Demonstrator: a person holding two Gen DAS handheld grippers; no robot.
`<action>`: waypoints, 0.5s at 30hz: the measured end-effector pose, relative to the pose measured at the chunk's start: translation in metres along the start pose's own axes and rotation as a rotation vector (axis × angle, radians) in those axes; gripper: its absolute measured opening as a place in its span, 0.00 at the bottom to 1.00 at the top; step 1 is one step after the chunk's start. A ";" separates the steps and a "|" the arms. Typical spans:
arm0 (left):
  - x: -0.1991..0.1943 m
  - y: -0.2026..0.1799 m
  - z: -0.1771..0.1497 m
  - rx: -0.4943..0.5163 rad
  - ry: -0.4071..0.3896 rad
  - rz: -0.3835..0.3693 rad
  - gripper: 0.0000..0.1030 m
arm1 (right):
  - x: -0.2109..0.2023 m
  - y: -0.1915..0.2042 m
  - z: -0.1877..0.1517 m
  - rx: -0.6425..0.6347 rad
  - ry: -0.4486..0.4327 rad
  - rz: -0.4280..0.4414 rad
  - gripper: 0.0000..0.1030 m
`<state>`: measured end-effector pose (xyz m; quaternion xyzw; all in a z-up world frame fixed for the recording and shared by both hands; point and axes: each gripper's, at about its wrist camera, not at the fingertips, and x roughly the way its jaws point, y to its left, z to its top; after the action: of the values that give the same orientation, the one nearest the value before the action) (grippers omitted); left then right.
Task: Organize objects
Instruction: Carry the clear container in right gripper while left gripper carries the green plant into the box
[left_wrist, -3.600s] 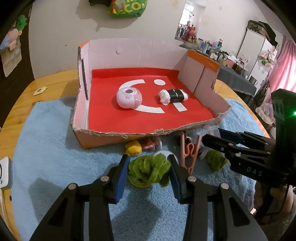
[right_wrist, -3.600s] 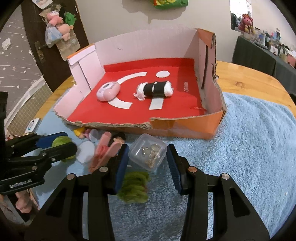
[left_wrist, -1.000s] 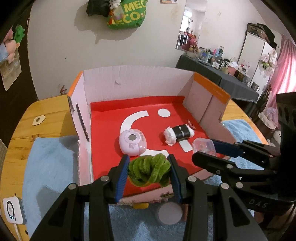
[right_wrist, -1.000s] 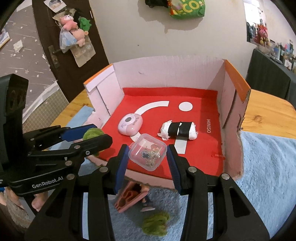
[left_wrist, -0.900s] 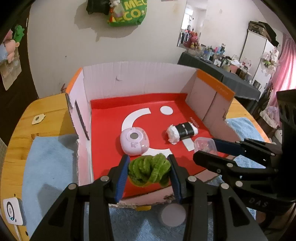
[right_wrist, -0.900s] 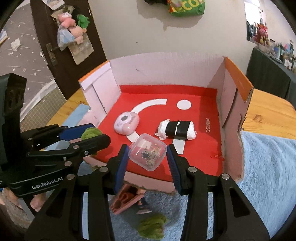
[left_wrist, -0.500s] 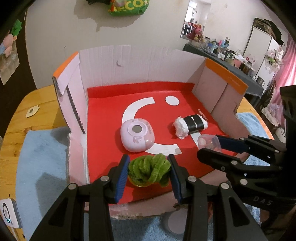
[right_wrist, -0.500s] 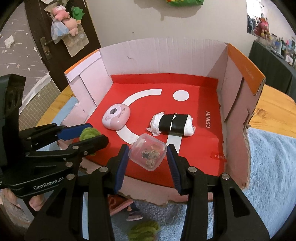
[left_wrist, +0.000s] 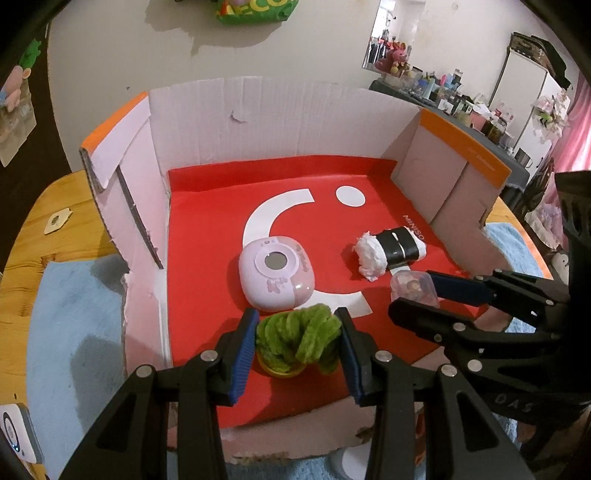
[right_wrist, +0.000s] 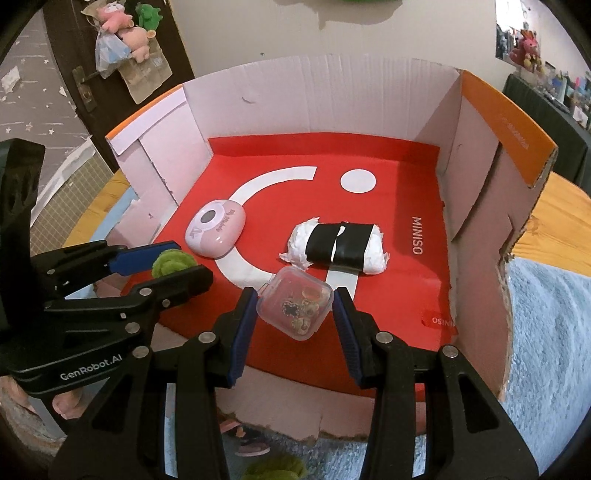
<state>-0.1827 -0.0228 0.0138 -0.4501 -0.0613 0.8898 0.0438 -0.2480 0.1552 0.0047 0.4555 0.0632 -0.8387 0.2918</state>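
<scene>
Two green pom-poms, one box.

In the left wrist view the right tongs cover most of the clear case, and the box's near wall drops behind the left tongs. A white disc and a white device at the surface's near edge are cut by the frame. In the right wrist view a green tuft and a pink item below the box's near wall are half hidden; what the pink item is cannot be told.
</scene>
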 end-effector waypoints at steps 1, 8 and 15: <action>0.001 0.001 0.001 -0.003 0.002 -0.002 0.42 | 0.001 0.000 0.000 0.001 0.002 0.000 0.39; 0.005 0.004 0.006 -0.012 0.004 0.001 0.42 | 0.006 -0.004 0.003 0.006 -0.001 -0.007 0.39; 0.008 0.007 0.010 -0.021 0.003 0.010 0.42 | 0.011 -0.008 0.006 0.017 -0.005 -0.012 0.39</action>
<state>-0.1960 -0.0294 0.0123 -0.4520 -0.0684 0.8887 0.0347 -0.2610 0.1548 -0.0015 0.4554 0.0581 -0.8421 0.2829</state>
